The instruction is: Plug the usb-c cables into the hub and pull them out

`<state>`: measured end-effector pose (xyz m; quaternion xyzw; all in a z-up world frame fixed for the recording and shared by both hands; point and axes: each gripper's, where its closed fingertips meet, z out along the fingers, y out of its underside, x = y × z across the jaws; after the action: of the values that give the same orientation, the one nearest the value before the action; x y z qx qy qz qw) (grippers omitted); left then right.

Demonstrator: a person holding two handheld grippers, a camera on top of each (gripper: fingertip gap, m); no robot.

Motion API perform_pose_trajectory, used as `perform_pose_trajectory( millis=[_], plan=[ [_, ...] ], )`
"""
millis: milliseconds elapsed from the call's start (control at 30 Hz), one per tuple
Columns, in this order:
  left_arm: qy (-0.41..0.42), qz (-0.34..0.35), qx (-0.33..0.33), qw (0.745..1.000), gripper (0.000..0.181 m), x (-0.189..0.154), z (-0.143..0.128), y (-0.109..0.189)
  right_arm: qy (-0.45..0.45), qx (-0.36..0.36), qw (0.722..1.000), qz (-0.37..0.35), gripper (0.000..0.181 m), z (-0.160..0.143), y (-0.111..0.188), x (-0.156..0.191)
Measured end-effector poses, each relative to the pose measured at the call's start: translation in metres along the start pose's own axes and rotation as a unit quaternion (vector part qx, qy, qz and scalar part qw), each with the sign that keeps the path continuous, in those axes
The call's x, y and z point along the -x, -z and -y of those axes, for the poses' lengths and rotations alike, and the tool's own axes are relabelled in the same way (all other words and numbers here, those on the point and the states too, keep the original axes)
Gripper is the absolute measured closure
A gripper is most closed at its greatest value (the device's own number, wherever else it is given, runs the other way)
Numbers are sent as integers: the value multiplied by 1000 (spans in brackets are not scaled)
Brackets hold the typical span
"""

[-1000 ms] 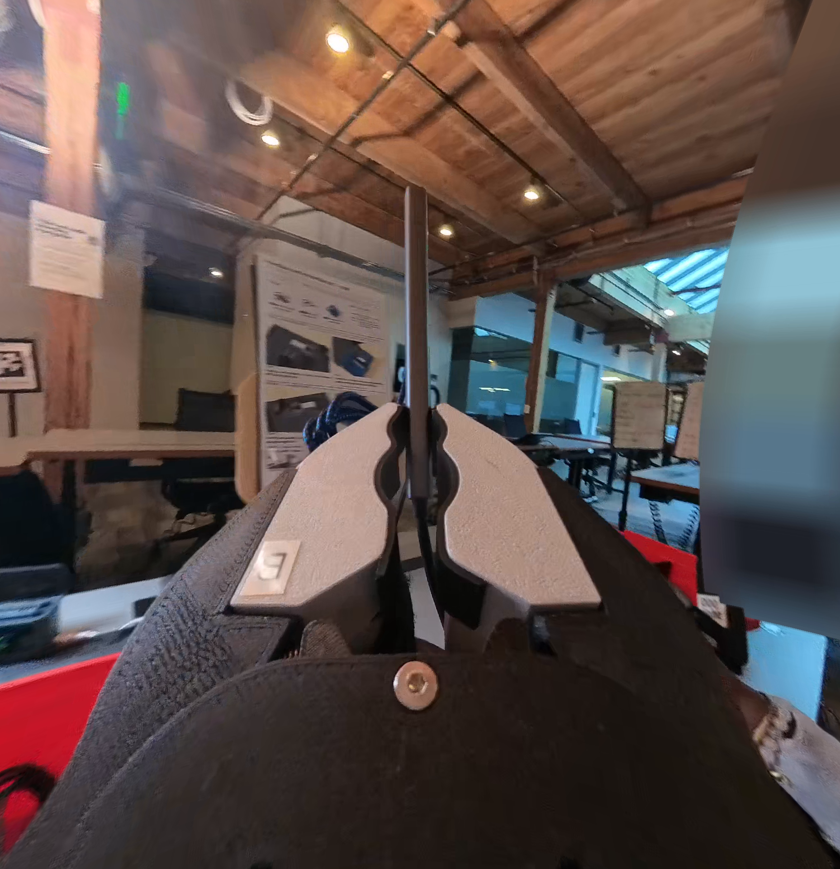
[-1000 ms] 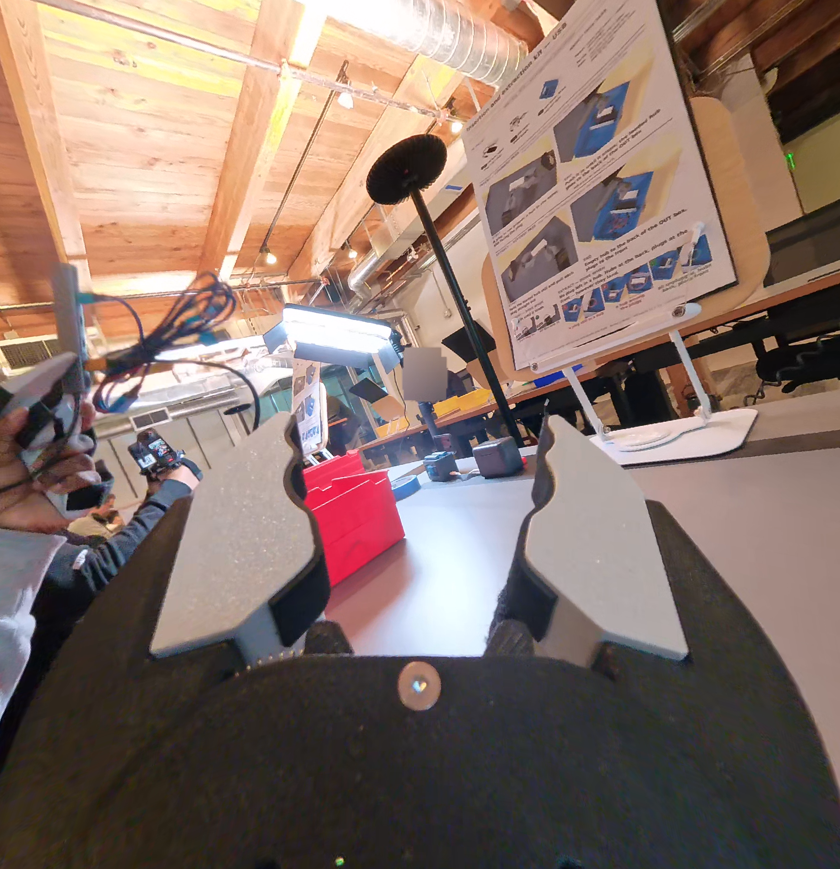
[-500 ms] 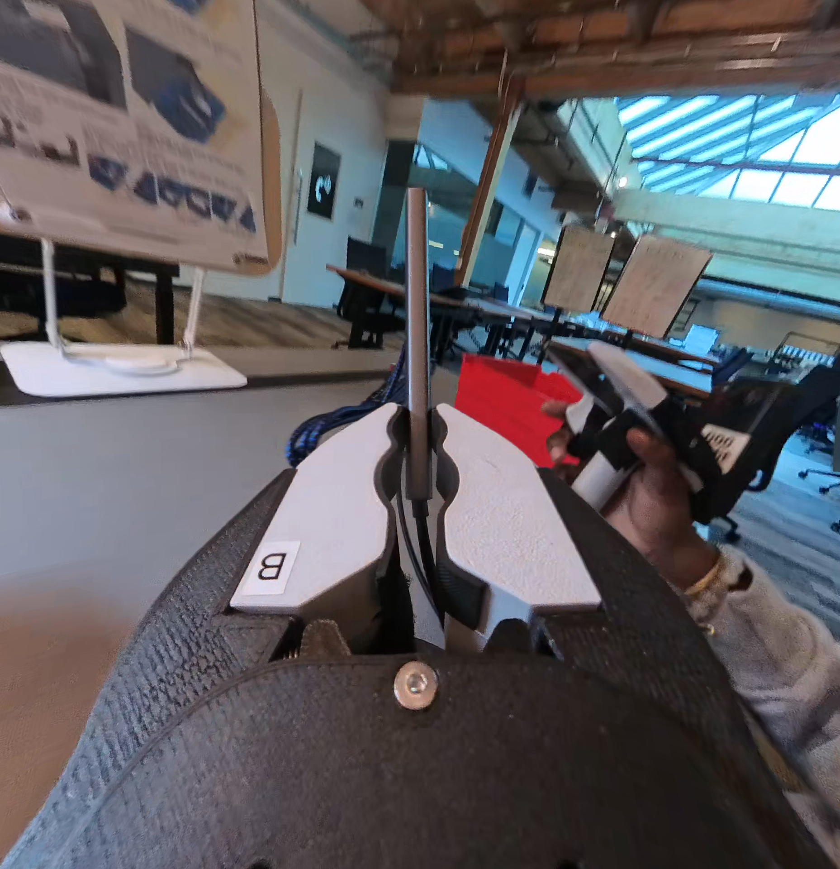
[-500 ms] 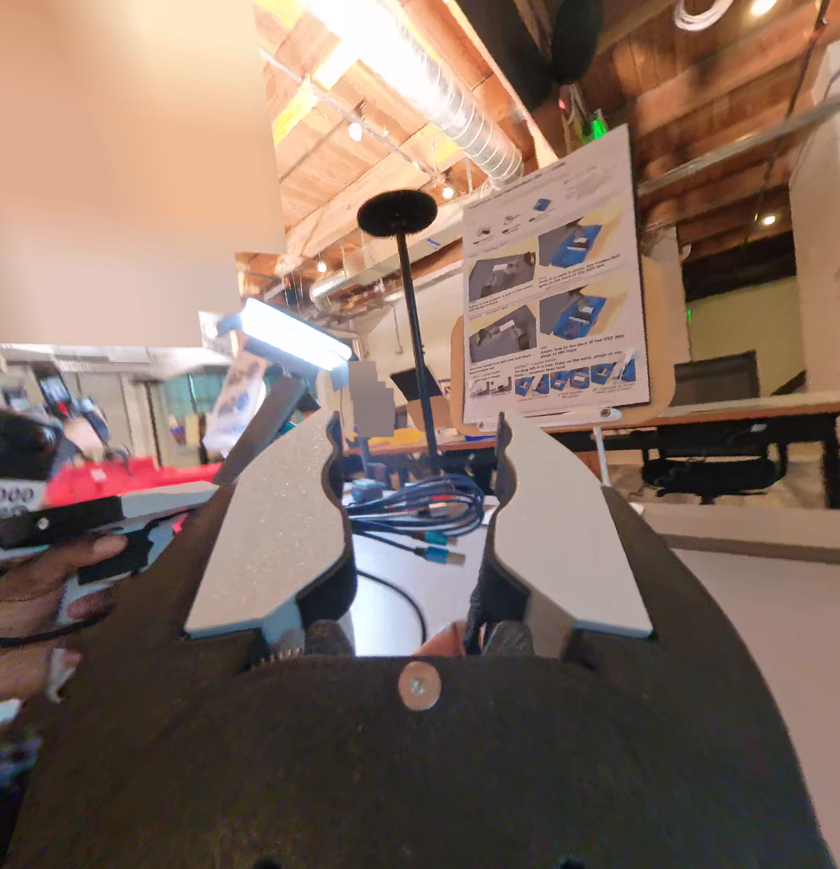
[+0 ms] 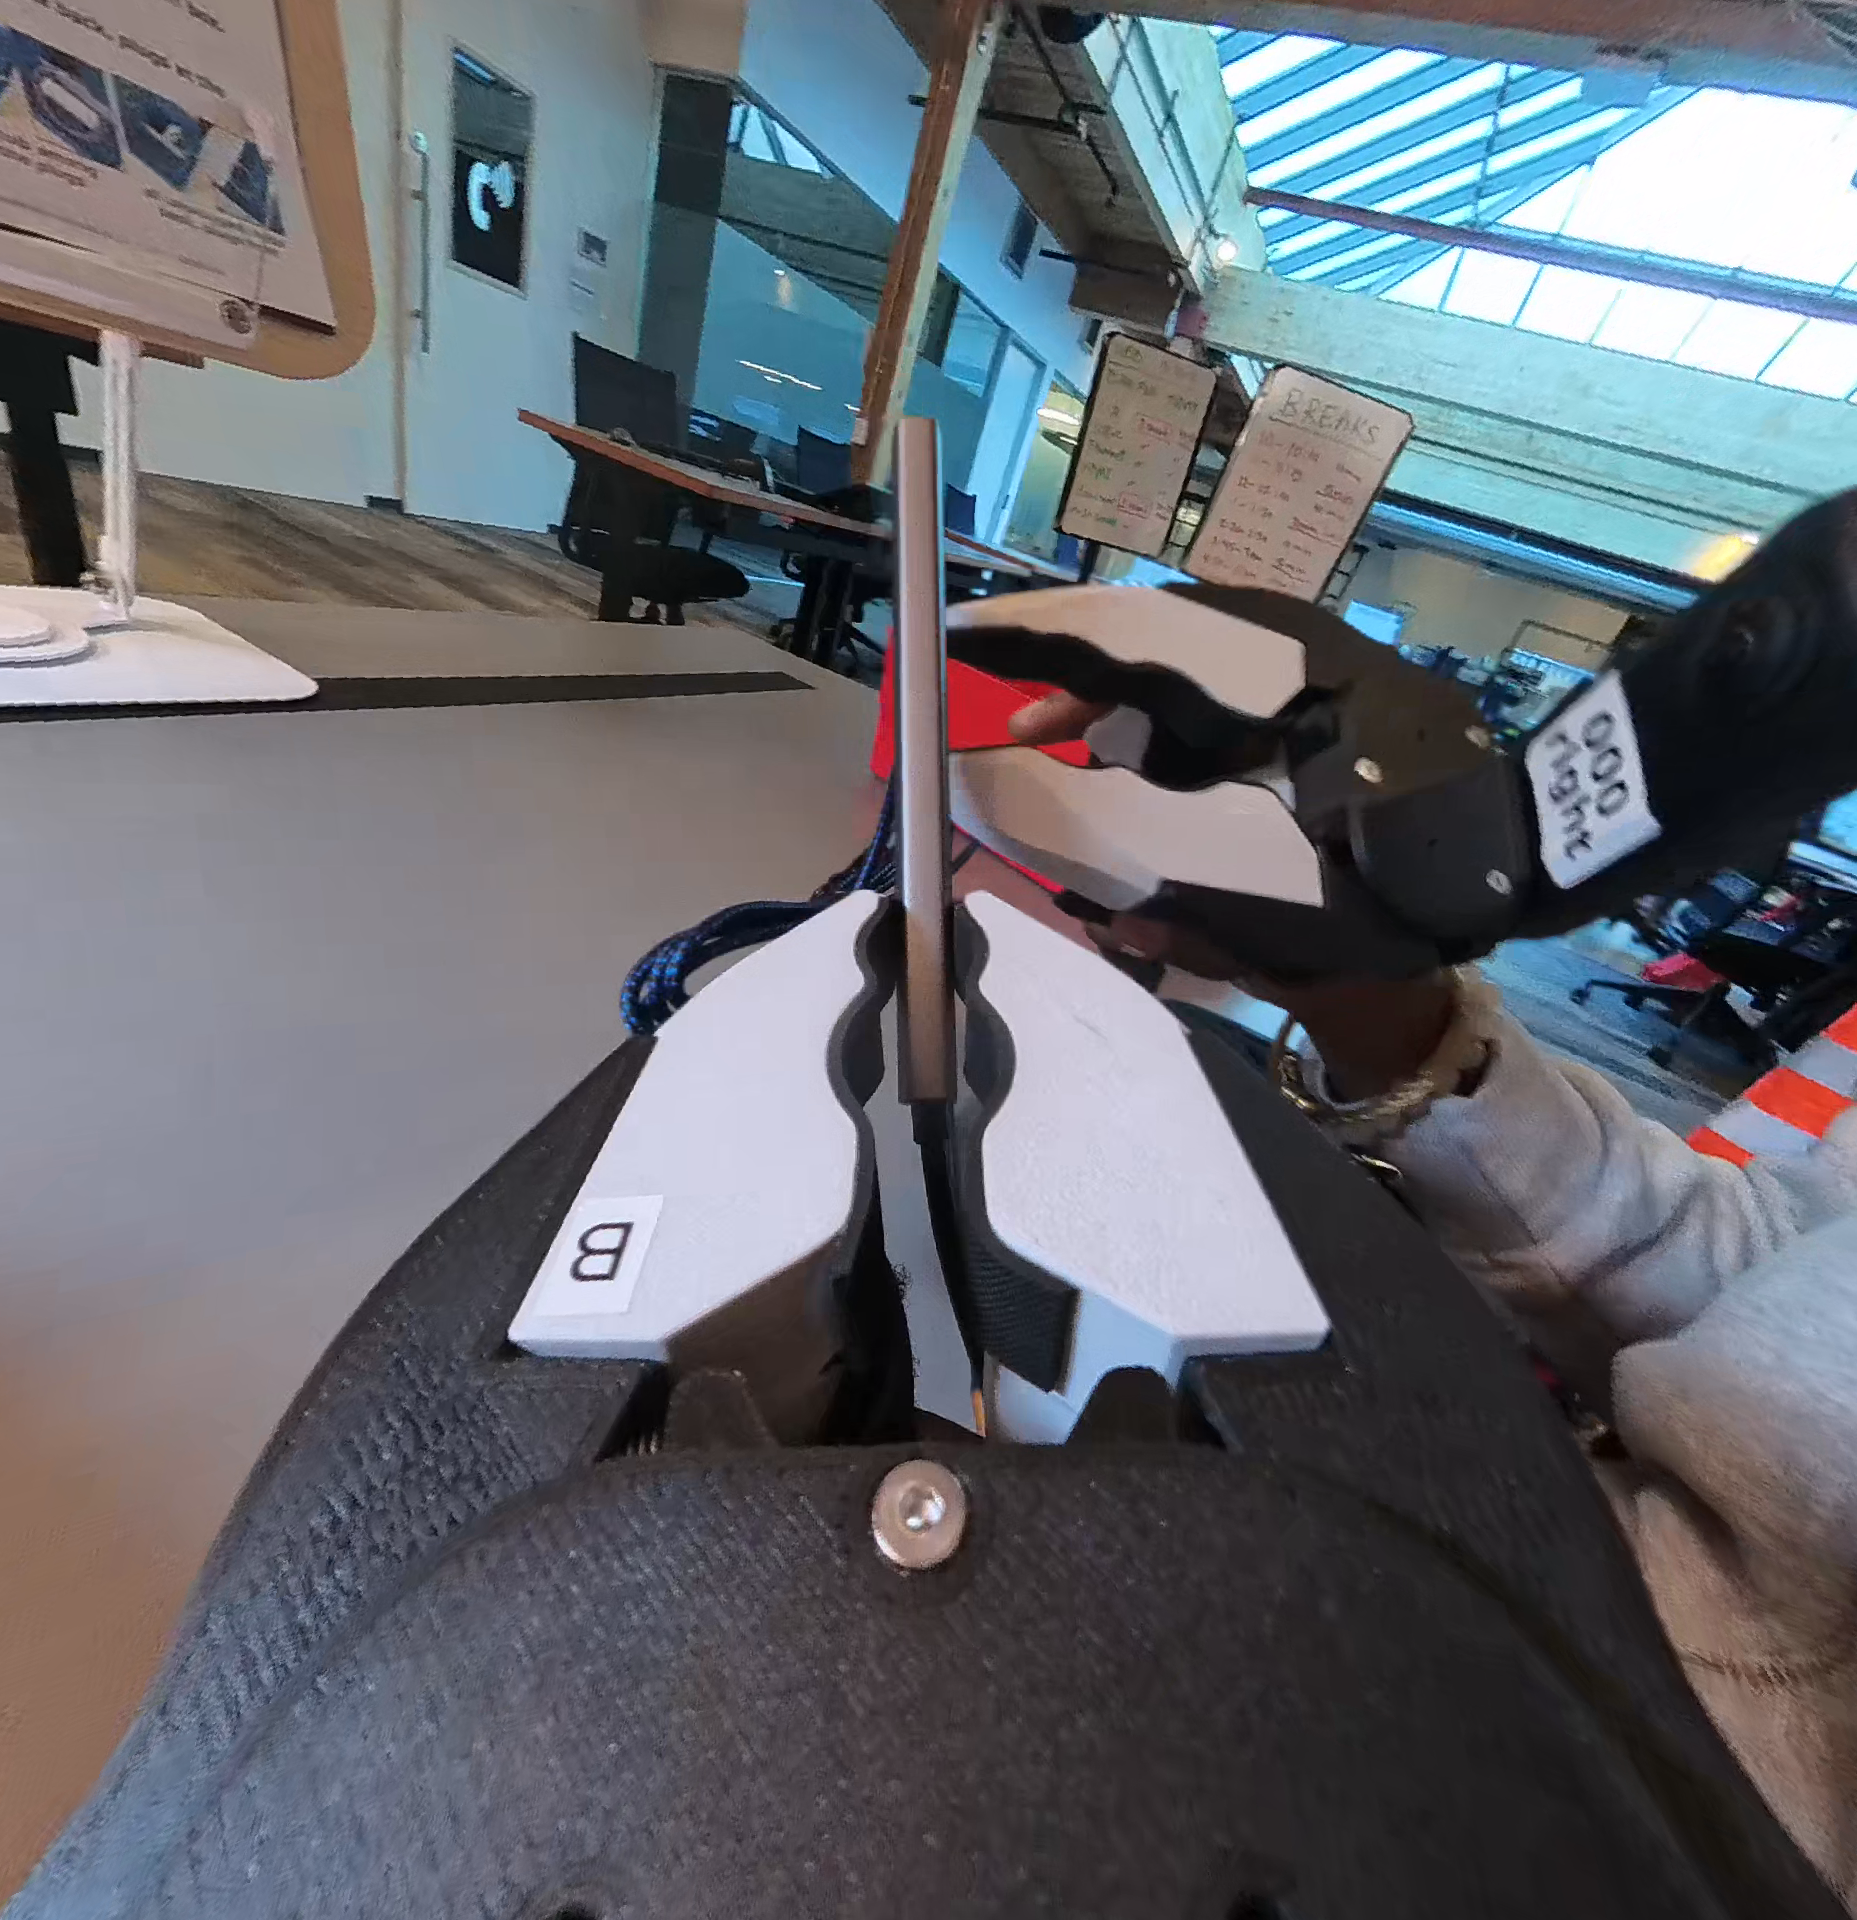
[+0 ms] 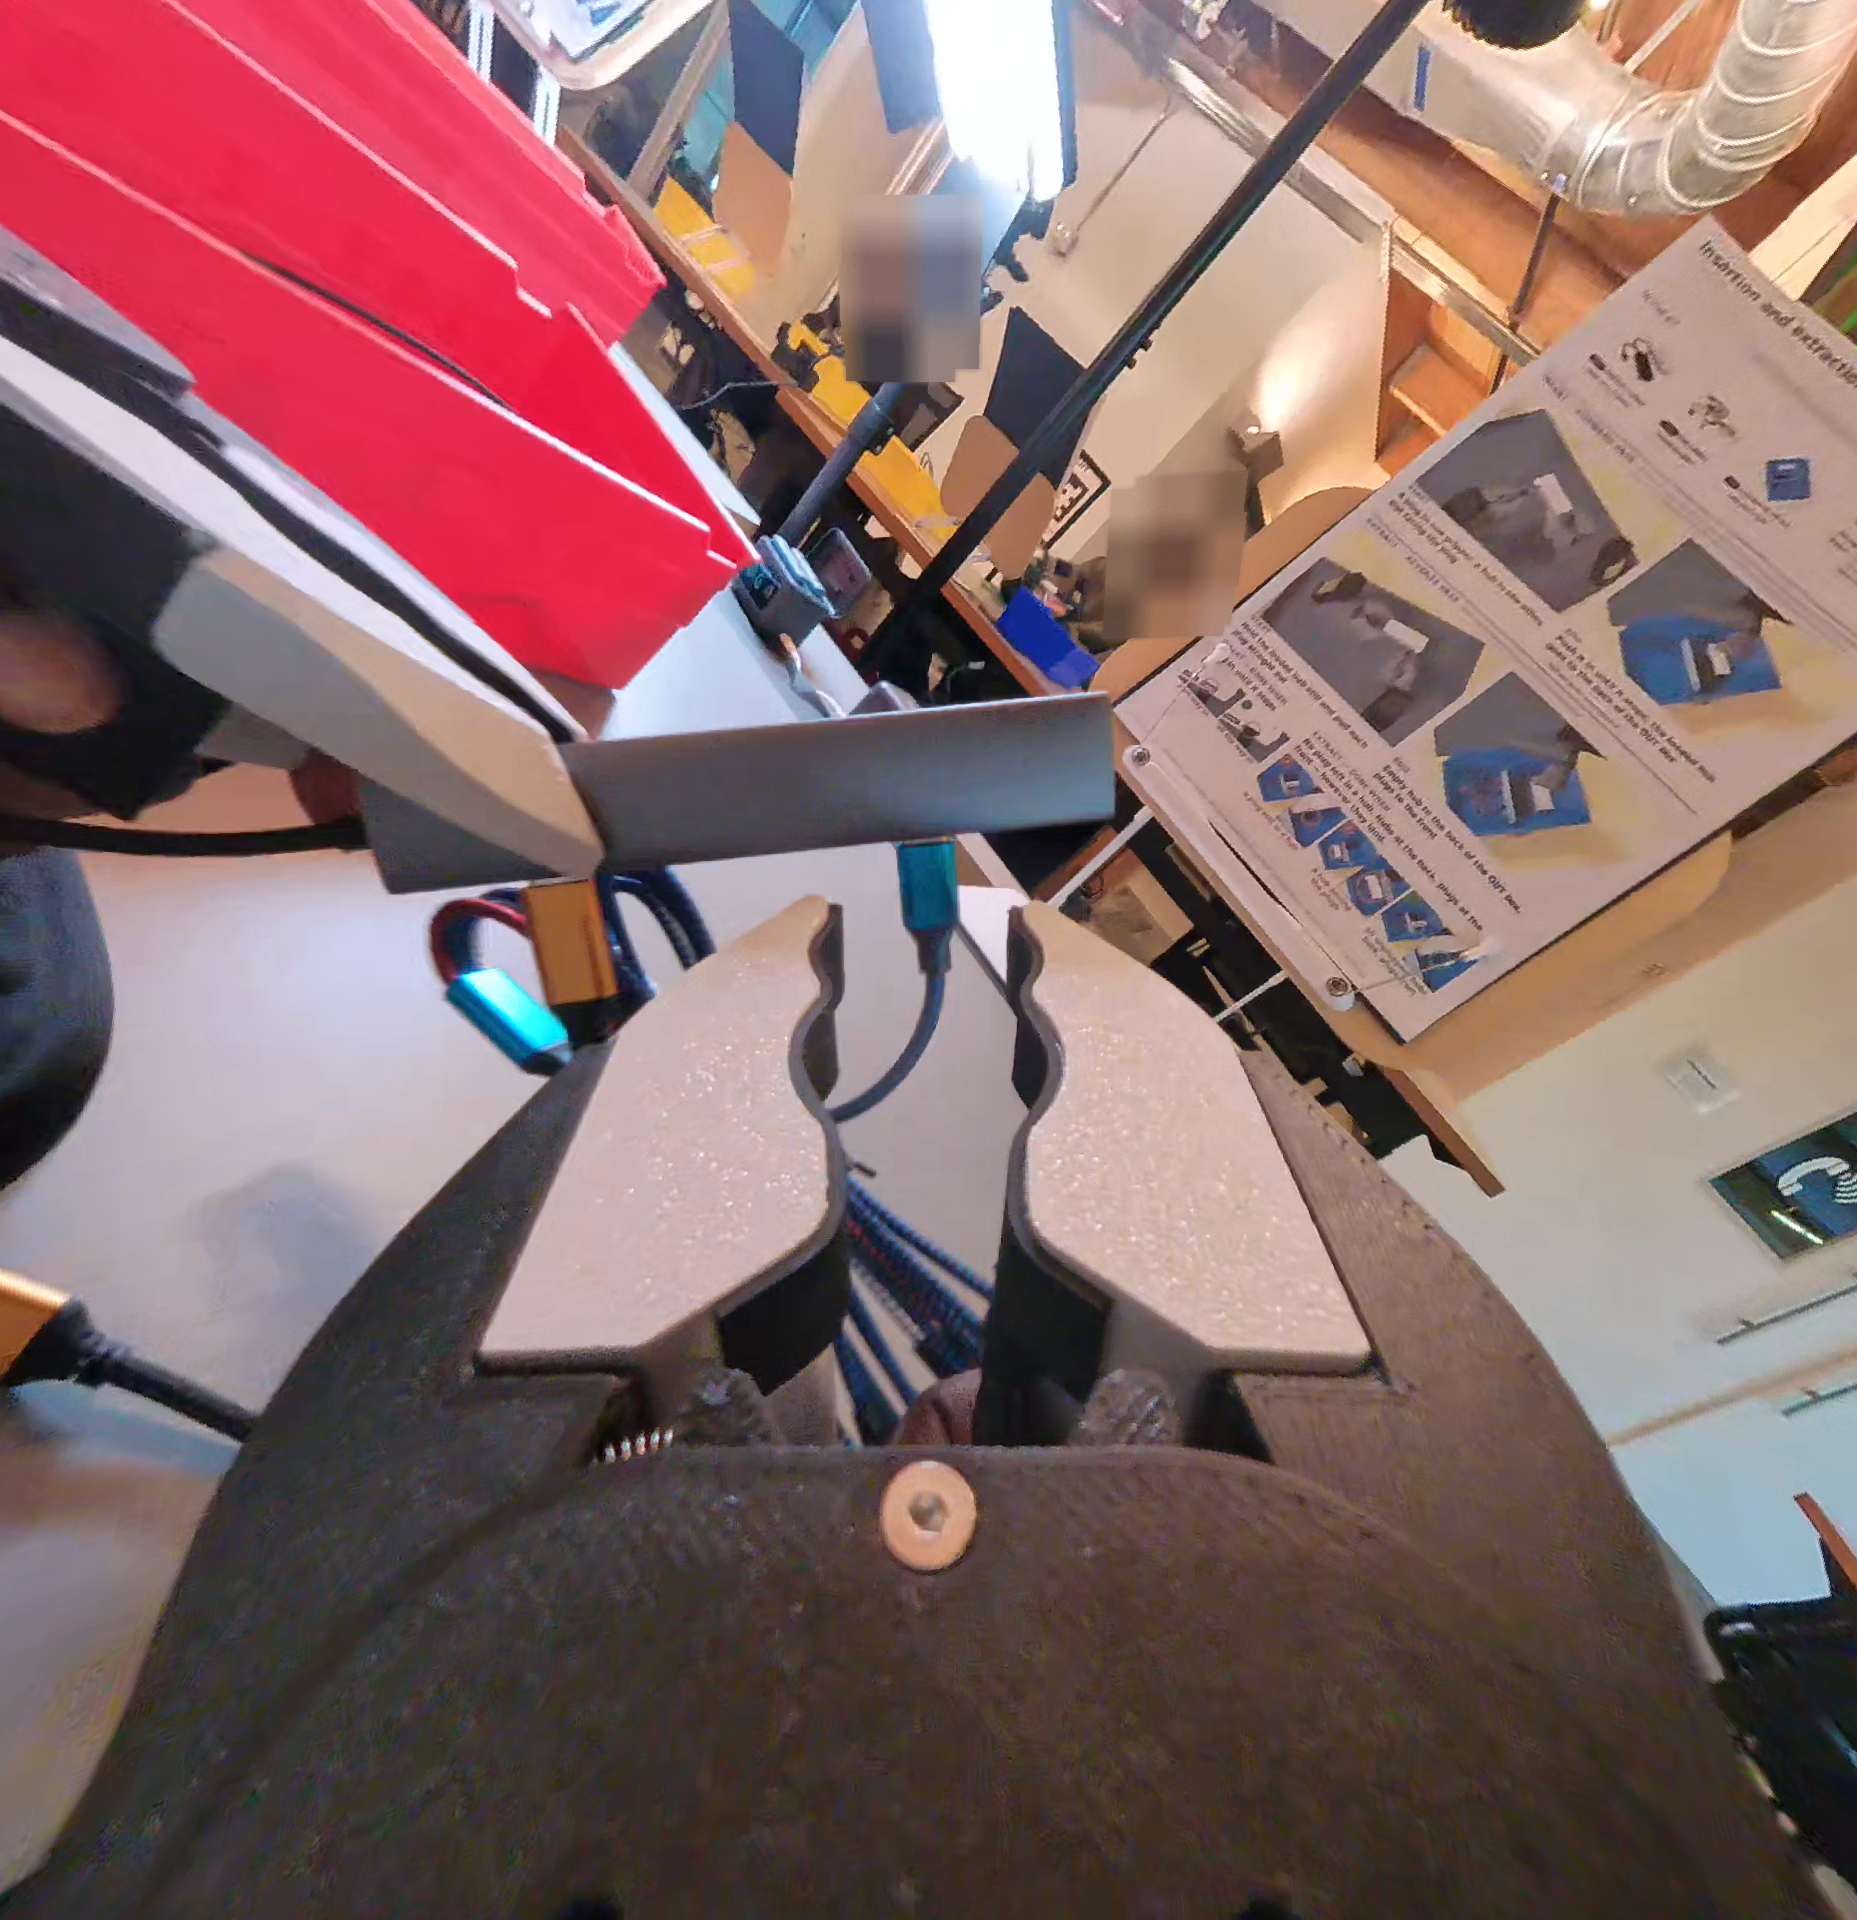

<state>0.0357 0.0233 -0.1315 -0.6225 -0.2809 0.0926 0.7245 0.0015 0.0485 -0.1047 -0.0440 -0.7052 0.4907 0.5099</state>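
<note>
My left gripper is shut on the grey hub, a thin slab that stands edge-on out of its jaws. In the right wrist view the hub is a grey bar sticking out of the left gripper. A teal USB-C plug sits at the hub's lower edge. My right gripper is open, with a fingertip on each side of that plug and not touching it. A gold plug sits under the hub near the left fingers. Blue braided cables run under my right gripper.
Red bins stand behind the hub on the grey table. A loose teal plug and another gold plug lie at the left. An instruction board on a white stand is at the back. A lamp pole rises behind. Tip to tip, the grippers are about 5 centimetres apart.
Both views have swung down from the ceiling to the table. My right gripper has come up to the hub and narrowed around the teal plug. My left gripper still holds the hub.
</note>
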Motion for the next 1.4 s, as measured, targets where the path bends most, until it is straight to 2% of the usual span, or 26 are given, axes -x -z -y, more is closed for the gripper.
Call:
perform_pose_trajectory(
  millis=[33, 100, 200, 300, 400, 433, 500, 767, 900, 1000, 1033, 1067, 1100, 1133, 1167, 1200, 1233, 1333, 1400],
  plan=[
    [0, -13, 5, 1000, 171, -3, -1, 0, 7, 3, 1000, 4, 154, -1, -2, 0],
    [5, -45, 24, 999, 171, -11, -7, -1, 18, -9, 1000, 2, 170, 0, -1, 1],
    [5, -62, 25, 998, 170, -15, -7, -1, 15, -11, 1000, 21, 171, -6, 2, 9],
    [-29, -21, -13, 999, 157, -7, 4, 2, 51, -4, 997, 49, 171, -13, 2, 25],
    [-67, -13, 24, 997, 154, -10, -6, -2, 98, -5, 994, 54, 171, -9, 0, 40],
    [-76, -3, 41, 996, 155, -9, -11, -6, 109, -14, 993, 52, 171, -6, 1, 43],
    [-88, 2, 48, 995, 170, -9, -12, -7, 124, -12, 991, 40, 171, -7, 1, 42],
    [-94, 66, 12, 993, 173, 1, -5, -2, 43, -6, 998, 55, 170, -9, -11, 47],
    [-102, 102, 0, 990, 173, 7, -4, 1, -32, 3, 997, 72, 170, -12, -16, 52],
    [-92, 102, 1, 991, 173, 9, -4, 2, -25, 10, 997, 68, 170, -14, -18, 52],
    [-92, 101, -5, 991, 170, 9, -2, 2, -17, 62, 997, 52, 171, -34, -20, 45],
    [-96, 93, -105, 985, 172, 3, 28, 17, 16, 189, 981, 34, 170, -88, -18, 33],
    [-63, 97, -156, 981, 172, 8, 47, 38, 17, 261, 965, 9, 170, -126, -9, 16],
    [-34, 125, -176, 976, 172, 24, 52, 57, -51, 208, 976, -27, 171, -114, -6, -7],
    [-21, 149, -170, 974, 172, 41, 45, 67, -161, 95, 982, -17, 171, -75, -7, -16],
    [13, 131, -157, 979, 172, 44, 39, 63, -228, 8, 974, 0, 171, -44, -7, -21],
    [9, 100, -158, 982, 172, 34, 43, 56, -249, -29, 968, 0, 171, -32, -8, -23],
    [-78, 67, -111, 989, 171, 7, 31, 32, -240, -45, 970, 10, 171, -25, -4, -20],
    [-98, 71, -98, 988, 171, 5, 25, 29, -241, -58, 969, -7, 171, -26, 4, -30]
  ],
)
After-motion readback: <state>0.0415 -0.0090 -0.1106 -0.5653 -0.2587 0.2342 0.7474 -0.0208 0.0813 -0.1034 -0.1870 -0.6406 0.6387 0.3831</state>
